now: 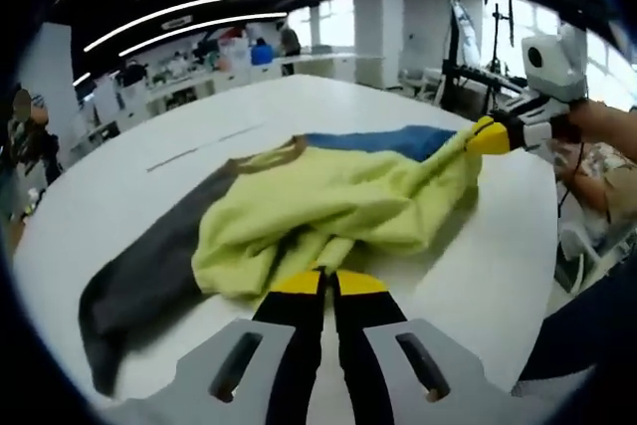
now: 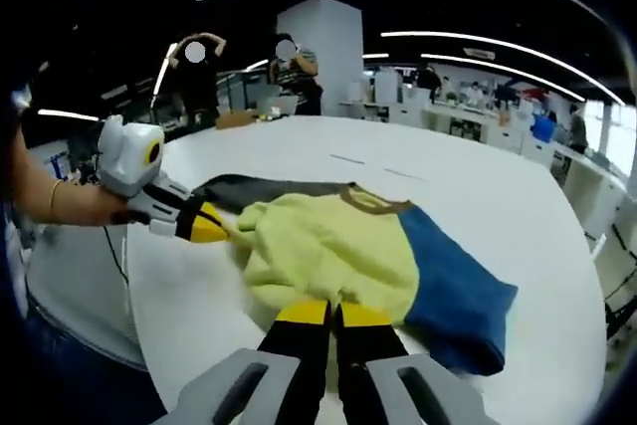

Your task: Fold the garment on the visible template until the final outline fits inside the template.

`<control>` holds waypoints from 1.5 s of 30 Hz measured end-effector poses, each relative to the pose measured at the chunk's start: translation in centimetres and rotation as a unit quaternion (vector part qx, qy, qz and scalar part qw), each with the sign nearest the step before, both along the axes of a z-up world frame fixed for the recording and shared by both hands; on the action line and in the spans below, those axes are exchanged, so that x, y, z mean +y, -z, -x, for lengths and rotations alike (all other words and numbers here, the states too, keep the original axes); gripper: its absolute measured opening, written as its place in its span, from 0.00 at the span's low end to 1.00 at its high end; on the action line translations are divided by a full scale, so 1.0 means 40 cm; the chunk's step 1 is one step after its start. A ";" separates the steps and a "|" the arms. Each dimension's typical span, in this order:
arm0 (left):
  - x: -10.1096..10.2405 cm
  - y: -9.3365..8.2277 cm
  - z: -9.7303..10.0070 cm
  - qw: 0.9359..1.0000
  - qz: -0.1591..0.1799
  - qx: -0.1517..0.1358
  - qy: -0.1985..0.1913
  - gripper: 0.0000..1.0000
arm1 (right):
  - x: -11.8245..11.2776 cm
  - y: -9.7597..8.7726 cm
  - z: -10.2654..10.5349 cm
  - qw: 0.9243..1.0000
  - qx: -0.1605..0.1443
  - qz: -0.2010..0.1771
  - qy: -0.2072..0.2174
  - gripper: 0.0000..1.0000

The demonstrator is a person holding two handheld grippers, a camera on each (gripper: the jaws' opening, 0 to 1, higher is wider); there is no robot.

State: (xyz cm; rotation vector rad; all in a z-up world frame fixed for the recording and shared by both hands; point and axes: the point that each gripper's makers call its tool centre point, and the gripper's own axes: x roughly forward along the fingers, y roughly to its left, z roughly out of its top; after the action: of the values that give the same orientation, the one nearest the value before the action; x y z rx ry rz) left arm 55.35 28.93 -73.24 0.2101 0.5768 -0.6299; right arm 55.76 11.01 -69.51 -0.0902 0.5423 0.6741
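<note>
We see the yellow, grey and blue sweater point(image 1: 328, 201) bunched on the white table point(image 1: 199, 126). Our left gripper point(image 1: 328, 284) has its jaws together, pinching the yellow near edge; our right gripper point(image 2: 333, 314) is likewise clamped on yellow cloth beside the blue sleeve point(image 2: 453, 291).

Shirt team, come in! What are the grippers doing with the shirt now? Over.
Left gripper shut on shirt hem. Right gripper shut on the opposite edge. Shirt bunched on white table, not folded yet. Nothing in the way.
</note>
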 end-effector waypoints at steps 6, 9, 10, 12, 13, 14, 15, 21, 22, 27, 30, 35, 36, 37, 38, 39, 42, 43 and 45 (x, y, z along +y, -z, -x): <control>0.020 -0.014 0.004 1.000 0.019 0.010 -0.021 0.01 | -0.030 0.007 -0.070 0.999 0.025 -0.025 0.038 0.00; 0.030 -0.018 -0.001 0.999 0.032 0.014 -0.035 0.01 | -0.044 0.032 -0.109 0.998 0.038 -0.022 0.051 0.00; 0.032 -0.018 -0.003 0.999 0.034 0.014 -0.038 0.01 | -0.049 0.039 -0.120 0.997 0.041 -0.021 0.056 0.00; 0.037 -0.017 -0.007 0.998 0.038 0.017 -0.044 0.01 | -0.057 0.057 -0.146 0.997 0.048 -0.018 0.064 0.00; 0.038 -0.018 -0.008 0.998 0.039 0.017 -0.046 0.01 | -0.065 0.070 -0.159 0.996 0.056 -0.016 0.071 0.00; 0.038 -0.018 -0.007 0.998 0.042 0.018 -0.048 0.01 | -0.065 0.073 -0.163 0.996 0.057 -0.015 0.071 0.00; 0.038 -0.018 -0.006 0.998 0.045 0.020 -0.050 0.01 | -0.068 0.081 -0.174 0.996 0.056 -0.011 0.073 0.00; 0.038 -0.010 0.001 0.997 0.050 0.027 -0.053 0.01 | -0.084 0.126 -0.197 0.994 0.074 0.008 0.081 0.00; 0.039 -0.009 0.002 0.997 0.051 0.028 -0.053 0.01 | -0.087 0.135 -0.199 0.993 0.079 0.012 0.085 0.00; 0.041 -0.008 0.004 0.996 0.056 0.032 -0.059 0.01 | -0.091 0.165 -0.198 0.991 0.094 0.024 0.089 0.00; 0.042 -0.006 0.005 0.996 0.059 0.035 -0.062 0.01 | -0.096 0.148 -0.195 0.993 0.079 0.038 0.084 0.00; 0.051 -0.008 0.006 0.995 0.059 0.033 -0.067 0.01 | -0.112 0.105 -0.173 0.992 0.075 0.015 0.103 0.14; 0.053 -0.008 0.007 0.995 0.060 0.034 -0.069 0.01 | -0.113 0.101 -0.166 0.991 0.078 0.011 0.105 0.16; 0.055 -0.008 0.007 0.995 0.060 0.035 -0.070 0.01 | -0.118 0.095 -0.155 0.991 0.081 0.009 0.108 0.17; 0.056 -0.008 0.007 0.995 0.060 0.035 -0.071 0.01 | -0.119 0.092 -0.147 0.991 0.082 0.009 0.109 0.18; 0.057 -0.008 0.008 0.995 0.061 0.035 -0.071 0.01 | -0.120 0.089 -0.134 0.990 0.086 0.009 0.108 0.19; 0.058 -0.009 0.010 0.995 0.061 0.035 -0.071 0.01 | -0.123 0.088 -0.103 0.989 0.102 0.007 0.112 0.22; 0.059 -0.009 0.011 0.995 0.060 0.035 -0.071 0.01 | -0.123 0.091 -0.090 0.988 0.109 0.009 0.112 0.23; 0.060 -0.008 0.012 0.995 0.059 0.035 -0.072 0.01 | -0.122 0.093 -0.071 0.987 0.116 0.013 0.113 0.24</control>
State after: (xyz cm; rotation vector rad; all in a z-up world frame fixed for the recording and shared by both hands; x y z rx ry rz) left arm 54.85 31.35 -72.91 0.0356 0.6151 -0.5305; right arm 58.62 6.13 -73.25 0.0263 0.7721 0.4570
